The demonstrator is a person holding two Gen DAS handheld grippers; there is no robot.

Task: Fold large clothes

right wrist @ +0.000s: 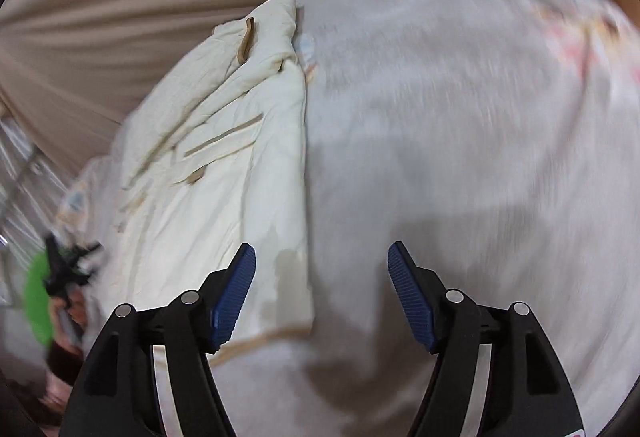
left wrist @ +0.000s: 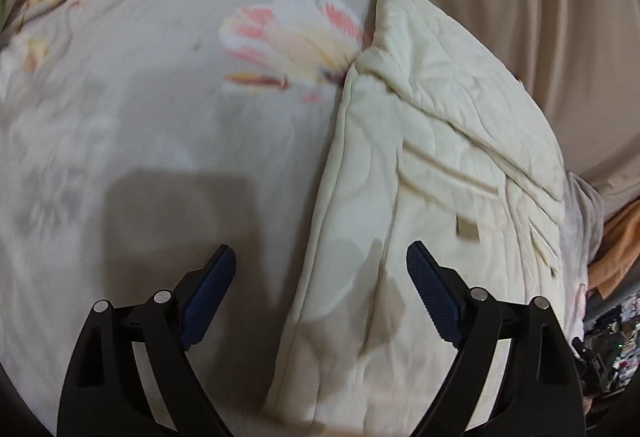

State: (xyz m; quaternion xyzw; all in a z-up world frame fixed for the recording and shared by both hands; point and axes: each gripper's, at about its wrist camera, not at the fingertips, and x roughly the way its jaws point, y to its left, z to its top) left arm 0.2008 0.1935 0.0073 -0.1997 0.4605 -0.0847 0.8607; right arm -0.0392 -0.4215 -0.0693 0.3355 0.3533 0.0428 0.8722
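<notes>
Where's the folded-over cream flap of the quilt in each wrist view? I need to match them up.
Left wrist: cream flap fills centre-right, over the floral quilt.
Right wrist: cream flap lies centre-left.
Shared landmark: the tan strips sewn on the flap.

Soft, even indoor light with no glare. Both fisheye views bend strongly toward dark, vignetted corners. Motion blur smears the quilt [right wrist: 460, 141], worst in the right wrist view. Grey gripper shadows fall on the fabric just ahead of the jaws.
</notes>
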